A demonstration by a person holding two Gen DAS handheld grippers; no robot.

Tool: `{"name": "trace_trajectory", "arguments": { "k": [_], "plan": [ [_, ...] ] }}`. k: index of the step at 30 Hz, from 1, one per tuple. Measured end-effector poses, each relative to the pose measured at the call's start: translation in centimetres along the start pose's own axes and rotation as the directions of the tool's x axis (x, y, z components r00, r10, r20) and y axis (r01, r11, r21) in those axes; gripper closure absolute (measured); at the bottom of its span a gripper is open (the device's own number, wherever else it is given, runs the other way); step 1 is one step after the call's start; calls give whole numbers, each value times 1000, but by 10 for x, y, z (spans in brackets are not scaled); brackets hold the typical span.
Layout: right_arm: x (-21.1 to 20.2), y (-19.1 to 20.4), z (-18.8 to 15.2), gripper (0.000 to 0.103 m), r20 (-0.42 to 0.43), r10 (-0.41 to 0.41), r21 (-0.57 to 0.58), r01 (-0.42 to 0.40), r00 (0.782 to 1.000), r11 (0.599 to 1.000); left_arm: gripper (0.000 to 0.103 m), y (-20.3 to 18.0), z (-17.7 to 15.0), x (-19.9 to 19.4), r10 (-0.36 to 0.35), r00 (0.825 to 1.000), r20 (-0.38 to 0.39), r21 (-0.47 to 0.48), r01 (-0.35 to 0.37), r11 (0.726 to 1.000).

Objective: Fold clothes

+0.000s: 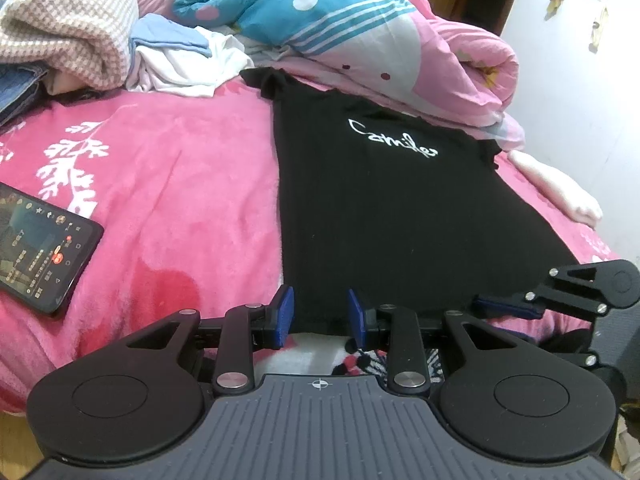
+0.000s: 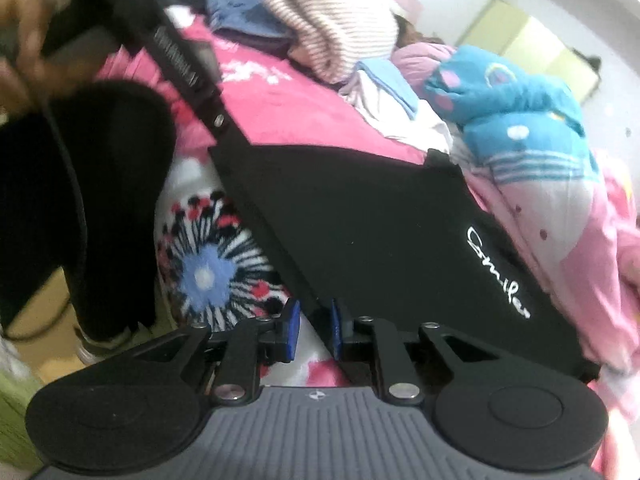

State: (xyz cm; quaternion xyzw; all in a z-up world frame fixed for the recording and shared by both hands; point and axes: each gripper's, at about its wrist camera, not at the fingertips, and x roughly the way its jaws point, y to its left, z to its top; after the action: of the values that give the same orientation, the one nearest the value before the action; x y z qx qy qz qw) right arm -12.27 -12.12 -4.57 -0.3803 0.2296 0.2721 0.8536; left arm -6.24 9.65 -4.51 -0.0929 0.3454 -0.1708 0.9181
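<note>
Listing from the near hem outward, places relative to the black T-shirt [image 1: 372,208]:
Left gripper [image 1: 320,318]: at its hem, pads narrowly apart, cloth edge between.
Right gripper [image 2: 314,330]: hem corner, slightly parted, grip unclear.
T-shirt: flat on pink blanket [image 1: 180,184].
Phone [image 1: 36,248]: left.
Clothes pile [image 1: 72,28]: beyond.

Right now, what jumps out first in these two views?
The black T-shirt with white script lettering, spread flat across the pink blanket, dominates both views. The left gripper and right gripper both sit at its near hem, blue pads apart. A lit phone lies on the blanket to the shirt's left, and a heap of unfolded clothes sits at the far left.
</note>
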Motion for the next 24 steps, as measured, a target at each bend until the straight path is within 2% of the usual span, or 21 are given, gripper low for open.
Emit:
{"name": "trace_trajectory", "arguments": {
  "k": [2,4,6,10,17,21,24],
  "plan": [
    [5,1,-1,90,4,-12,-12,12,1000,1000,73,0,-1,1,0,1000,-3,-1,0,1000],
    [7,0,-1,100,10,-17,-5,17,1000,1000,73,0,-1,2,0,1000,-5,-2,0,1000],
    [5,-6,0,103,20,-12,30,11,1000,999,73,1,-1,2,-1,1000,-7,-6,1,1000],
    [-4,-26,5,103,55,12,132,-19,998,991,73,1,-1,1,-6,1000,-3,-10,6,1000],
    [-7,-69,11,103,105,47,314,-78,993,946,73,1,2,0,-10,1000,12,-19,10,1000],
    [-2,-77,13,103,109,48,334,-82,993,939,73,1,3,-1,-9,1000,16,-17,9,1000],
    [1,-69,12,103,99,58,297,-85,993,951,73,1,2,-1,-5,1000,15,-13,5,1000]
  ]
}}
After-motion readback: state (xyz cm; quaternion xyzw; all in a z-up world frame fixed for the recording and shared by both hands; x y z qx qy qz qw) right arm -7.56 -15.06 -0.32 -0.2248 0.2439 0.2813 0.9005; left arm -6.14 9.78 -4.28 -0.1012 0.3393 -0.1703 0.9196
